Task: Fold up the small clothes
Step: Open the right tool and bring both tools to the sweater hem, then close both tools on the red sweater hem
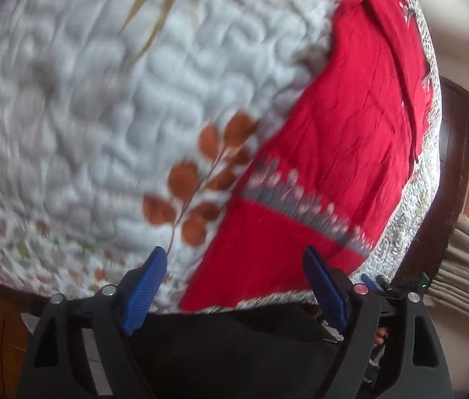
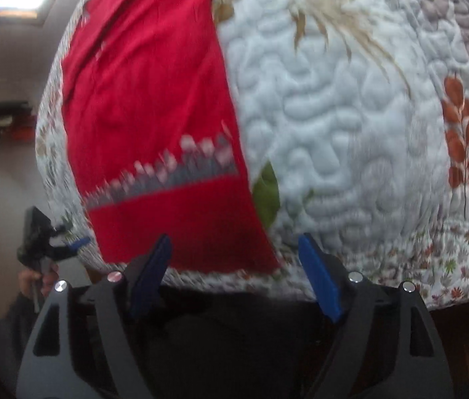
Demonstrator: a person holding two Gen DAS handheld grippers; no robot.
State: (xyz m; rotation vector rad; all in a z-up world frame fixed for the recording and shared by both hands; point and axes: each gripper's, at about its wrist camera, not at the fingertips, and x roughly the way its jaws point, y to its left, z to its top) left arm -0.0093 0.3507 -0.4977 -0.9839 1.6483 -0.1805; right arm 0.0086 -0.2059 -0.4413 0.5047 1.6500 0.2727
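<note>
Evidently both jaws are held wide apart, nothing gripped: the left gripper [image 1: 234, 286] and right gripper [image 2: 234, 276] are poised over the near hem of the red garment [image 1: 327, 153], spread flat on the quilt [image 1: 108, 106], likely for folding.

A bed carries everything here, covered by a white quilted bedspread [image 1: 108, 106] stitched in a puffy, meandering pattern. Printed on the bedspread are a sprig of rust-brown leaves [image 1: 198, 179], tan feathery fronds [image 2: 334, 13] and a green leaf [image 2: 266, 193], and a border of small scattered leaves [image 2: 450, 259] runs along its near edge. One red garment [image 1: 344, 126] lies flat and spread out directly on the bedspread, reaching its near edge. A grey and white patterned band [image 2: 168, 176] crosses the garment. The rust-brown sprig sits just beside the garment's side edge; the green leaf is partly tucked under it.
</note>
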